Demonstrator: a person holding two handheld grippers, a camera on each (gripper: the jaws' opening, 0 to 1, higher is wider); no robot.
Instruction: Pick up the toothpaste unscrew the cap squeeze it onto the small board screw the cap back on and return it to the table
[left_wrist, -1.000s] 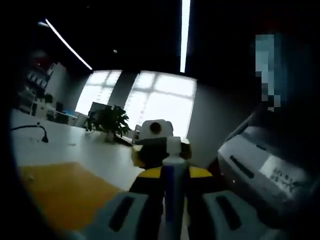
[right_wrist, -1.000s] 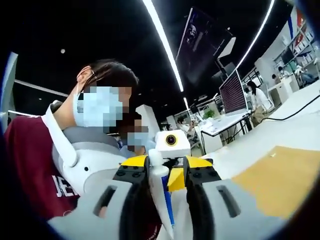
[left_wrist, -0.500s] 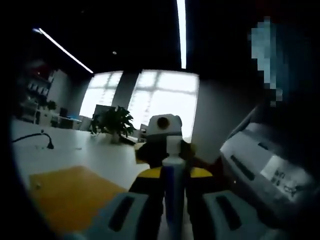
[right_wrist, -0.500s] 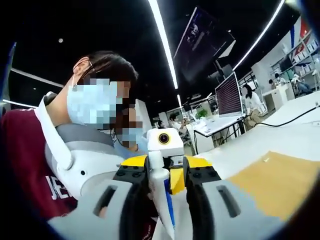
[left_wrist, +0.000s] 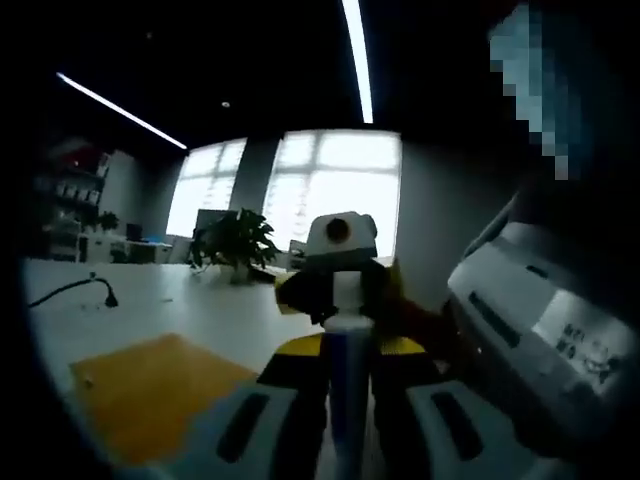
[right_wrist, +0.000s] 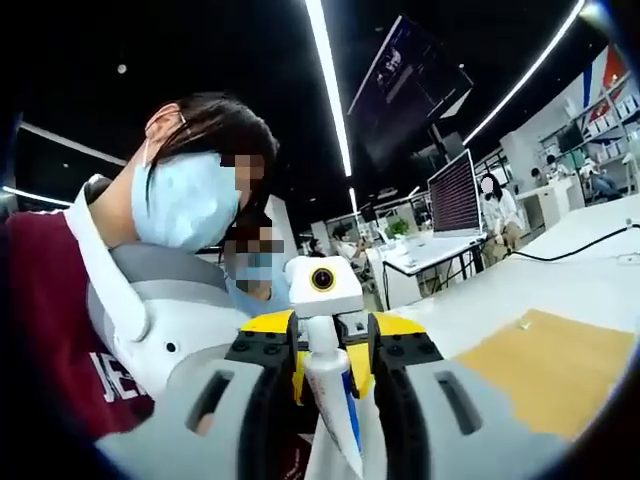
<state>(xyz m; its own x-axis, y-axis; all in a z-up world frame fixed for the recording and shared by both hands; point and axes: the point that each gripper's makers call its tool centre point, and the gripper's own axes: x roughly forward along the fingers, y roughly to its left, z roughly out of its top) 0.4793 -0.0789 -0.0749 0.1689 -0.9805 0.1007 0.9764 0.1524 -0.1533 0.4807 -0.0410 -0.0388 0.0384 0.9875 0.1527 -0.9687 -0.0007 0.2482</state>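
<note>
The toothpaste tube (left_wrist: 345, 400) stands up between the jaws of my left gripper (left_wrist: 347, 352), which is shut on its bluish body. Its white cap (left_wrist: 345, 292) points away from that camera and sits between the yellow-tipped jaws of my right gripper (left_wrist: 340, 285), which faces me. In the right gripper view the white tube with a blue stripe (right_wrist: 333, 395) runs between the jaws of my right gripper (right_wrist: 333, 335), which is shut at the cap end. The left gripper (right_wrist: 322, 285) is just beyond it. The small yellow board (left_wrist: 150, 390) (right_wrist: 540, 370) lies flat on the white table.
A person (right_wrist: 150, 260) in a dark red top stands close behind the grippers. The white table (left_wrist: 180, 305) carries a black cable (left_wrist: 85, 290) and a potted plant (left_wrist: 235, 245). Monitors (right_wrist: 455, 195) and other people are further back.
Both grippers keep their hold on the tube. The right gripper appears a little higher and larger in the left gripper view, and both views have shifted slightly.
</note>
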